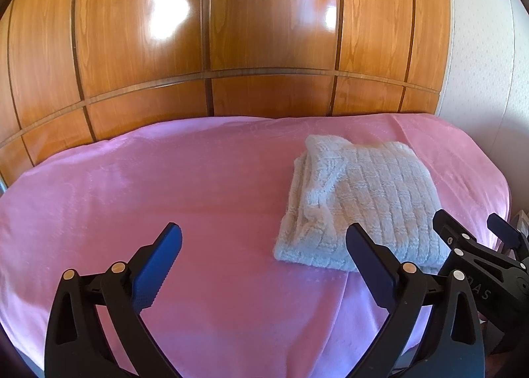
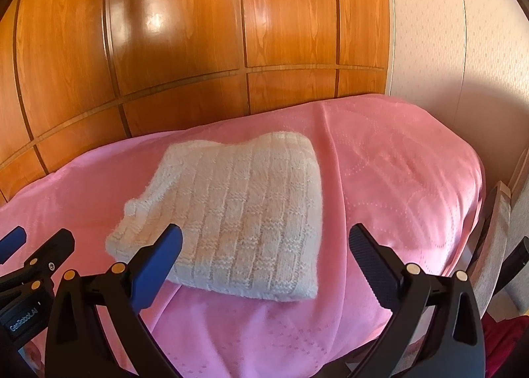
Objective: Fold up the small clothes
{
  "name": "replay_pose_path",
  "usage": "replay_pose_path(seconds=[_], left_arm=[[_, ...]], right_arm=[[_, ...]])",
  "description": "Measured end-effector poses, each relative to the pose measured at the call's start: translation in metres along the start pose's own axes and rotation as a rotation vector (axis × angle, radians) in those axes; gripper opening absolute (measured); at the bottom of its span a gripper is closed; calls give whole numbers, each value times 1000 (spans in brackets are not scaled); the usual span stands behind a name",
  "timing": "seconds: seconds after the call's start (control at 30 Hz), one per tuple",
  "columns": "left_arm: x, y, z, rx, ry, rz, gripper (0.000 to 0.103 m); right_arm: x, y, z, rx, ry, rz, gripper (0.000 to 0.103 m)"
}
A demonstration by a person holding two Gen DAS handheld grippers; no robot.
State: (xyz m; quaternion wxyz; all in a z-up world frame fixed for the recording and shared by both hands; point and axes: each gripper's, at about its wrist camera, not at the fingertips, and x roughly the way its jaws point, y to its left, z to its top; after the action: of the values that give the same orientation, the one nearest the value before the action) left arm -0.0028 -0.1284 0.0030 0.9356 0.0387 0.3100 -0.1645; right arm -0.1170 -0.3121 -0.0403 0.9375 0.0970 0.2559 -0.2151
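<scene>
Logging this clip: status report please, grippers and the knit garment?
Left gripper open, empty. Right gripper open, empty, near edge of white knit garment. Garment lies folded on pink bedspread. Nothing in the way.

The pink bedcover (image 1: 148,186) lies bare left of the folded white knit (image 1: 363,199); the wooden wardrobe (image 1: 264,31) blocks the far side, a wall (image 2: 463,47) probably the right.

black plastic tool (image 1: 264,262) arms, blue ridged pads (image 1: 158,265), brass-coloured rivets.
</scene>
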Motion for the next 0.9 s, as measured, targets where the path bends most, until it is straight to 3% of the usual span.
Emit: replay_pose_path(seconds=[0.9], left_arm=[[-9,5,2,-11,-24,12,98]], right_arm=[[-4,1,-1,-3,-4,4,101]])
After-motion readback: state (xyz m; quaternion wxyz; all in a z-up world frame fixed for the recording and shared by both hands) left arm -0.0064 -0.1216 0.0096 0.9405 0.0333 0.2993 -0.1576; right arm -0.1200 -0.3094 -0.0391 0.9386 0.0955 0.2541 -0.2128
